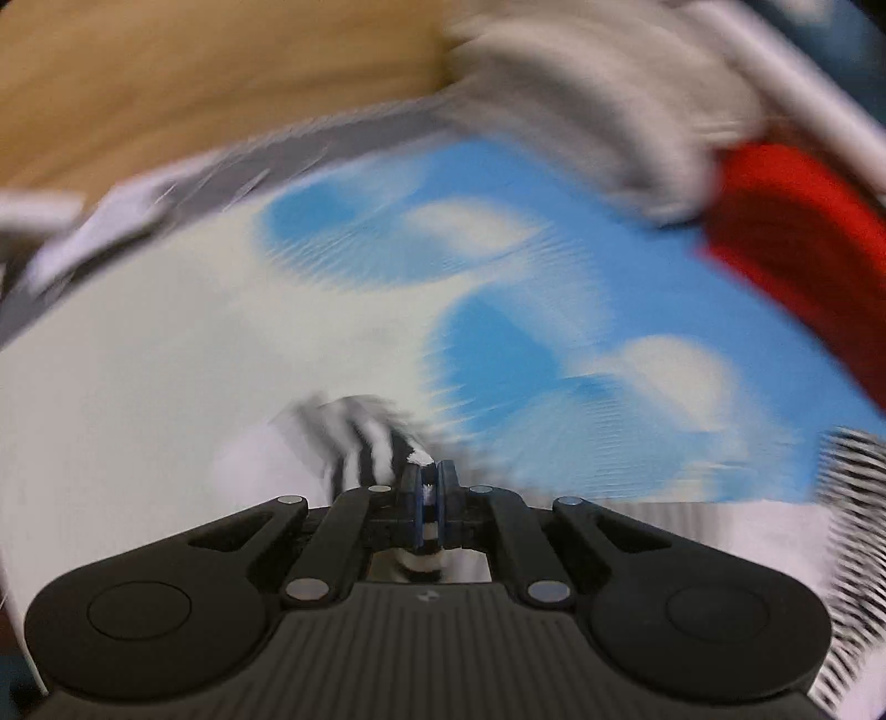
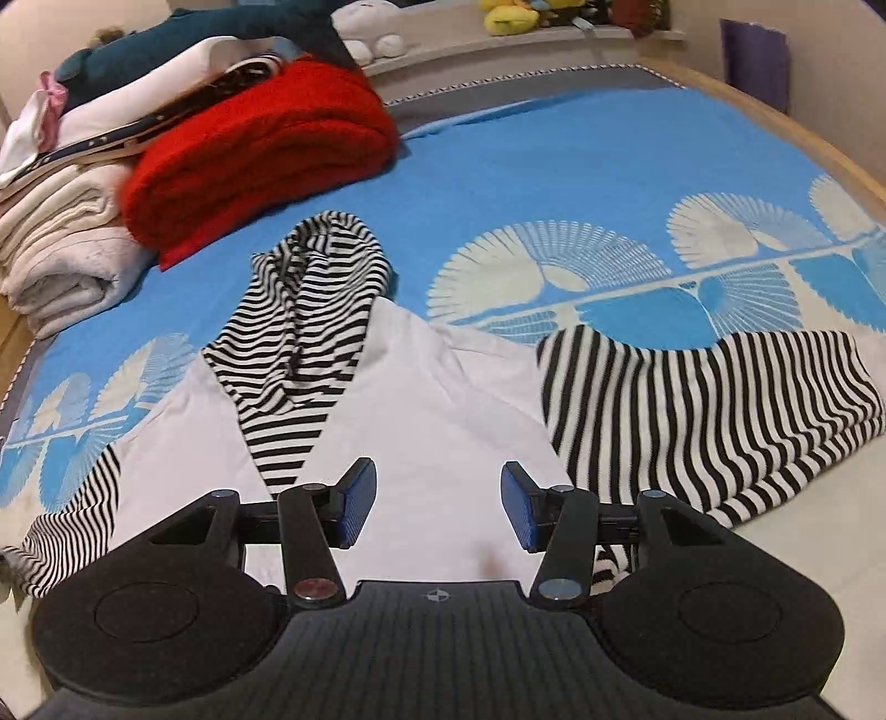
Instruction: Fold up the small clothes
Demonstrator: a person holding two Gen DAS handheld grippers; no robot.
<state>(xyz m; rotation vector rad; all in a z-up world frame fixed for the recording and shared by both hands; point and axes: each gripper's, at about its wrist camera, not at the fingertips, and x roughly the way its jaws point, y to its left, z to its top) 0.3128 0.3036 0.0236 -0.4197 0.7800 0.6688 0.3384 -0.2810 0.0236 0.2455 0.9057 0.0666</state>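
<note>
A small white hoodie (image 2: 426,410) with black-and-white striped sleeves and hood lies spread on a blue and white bedspread (image 2: 554,166). Its hood (image 2: 315,299) points away, one striped sleeve (image 2: 709,410) lies to the right, the other (image 2: 72,520) at the lower left. My right gripper (image 2: 437,507) is open and empty, just above the white body. In the blurred left wrist view my left gripper (image 1: 431,479) is shut on a striped sleeve end (image 1: 365,437), above the bedspread (image 1: 498,266).
A folded red blanket (image 2: 260,149) and a stack of folded white and cream clothes (image 2: 61,243) lie at the far left of the bed. Plush toys (image 2: 509,16) sit on a ledge behind. The bed's wooden edge (image 2: 830,160) runs along the right.
</note>
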